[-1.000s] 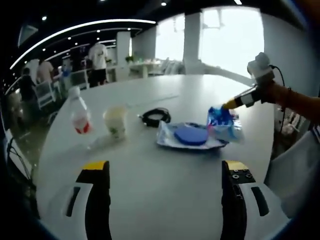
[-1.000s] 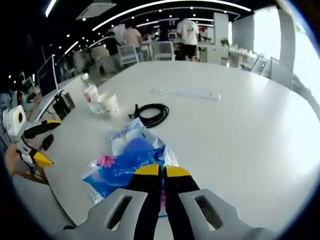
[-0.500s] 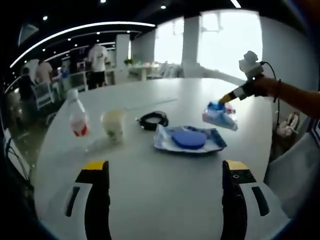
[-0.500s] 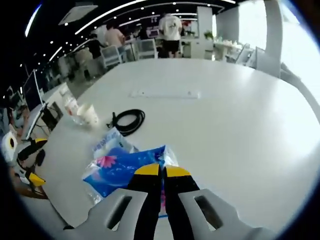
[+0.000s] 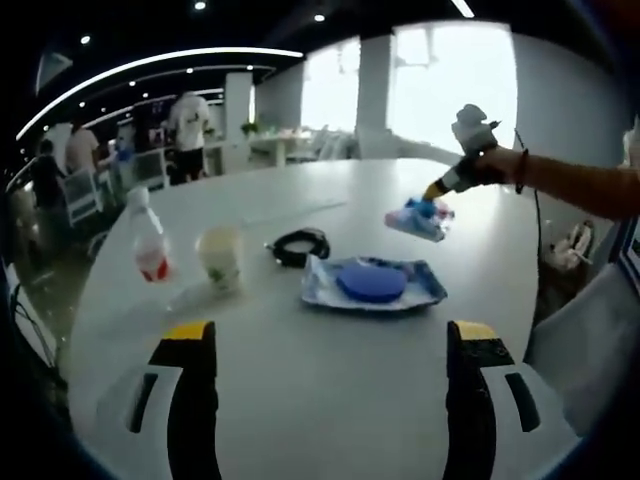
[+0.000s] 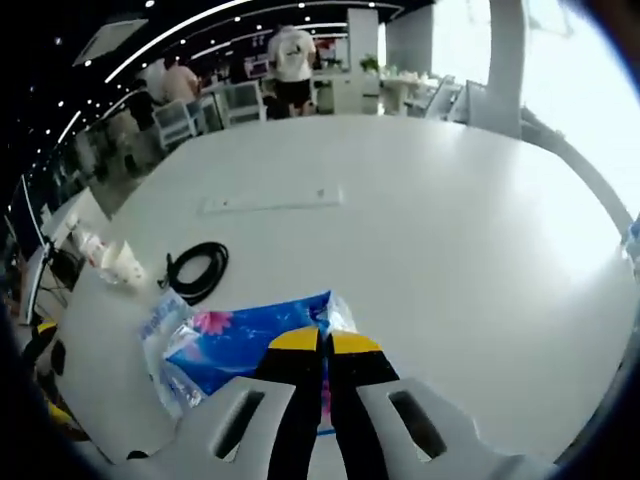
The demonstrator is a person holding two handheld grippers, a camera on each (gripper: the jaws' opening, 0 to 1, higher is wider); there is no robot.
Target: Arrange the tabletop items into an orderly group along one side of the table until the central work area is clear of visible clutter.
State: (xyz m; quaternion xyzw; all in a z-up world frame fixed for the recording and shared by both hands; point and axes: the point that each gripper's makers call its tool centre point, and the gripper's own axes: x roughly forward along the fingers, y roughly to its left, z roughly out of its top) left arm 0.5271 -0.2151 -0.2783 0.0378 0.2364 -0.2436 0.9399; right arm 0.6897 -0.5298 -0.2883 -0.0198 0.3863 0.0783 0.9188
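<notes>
My right gripper (image 6: 320,342) is shut on a blue flowered packet (image 6: 245,345) and holds it up above the white table (image 6: 440,230). From the left gripper view, that right gripper (image 5: 437,188) hangs the packet (image 5: 416,220) in the air beyond a flat blue-and-clear pack (image 5: 372,283) lying on the table. My left gripper (image 5: 330,335) is open over bare table near the front edge, with nothing between its jaws. A water bottle (image 5: 149,248), a paper cup (image 5: 220,258) and a coiled black cable (image 5: 300,245) stand in a row to the left of the pack.
A long white strip (image 6: 272,200) lies farther out on the table. The cable (image 6: 197,270), cup (image 6: 125,265) and flat pack (image 6: 160,335) sit near the table's left edge. A person's arm (image 5: 580,185) reaches in from the right. People and chairs stand beyond the table.
My right gripper has lifted the blue packet off the flat pack and carried it up and away across the table. The left gripper has stayed open in about the same place.
</notes>
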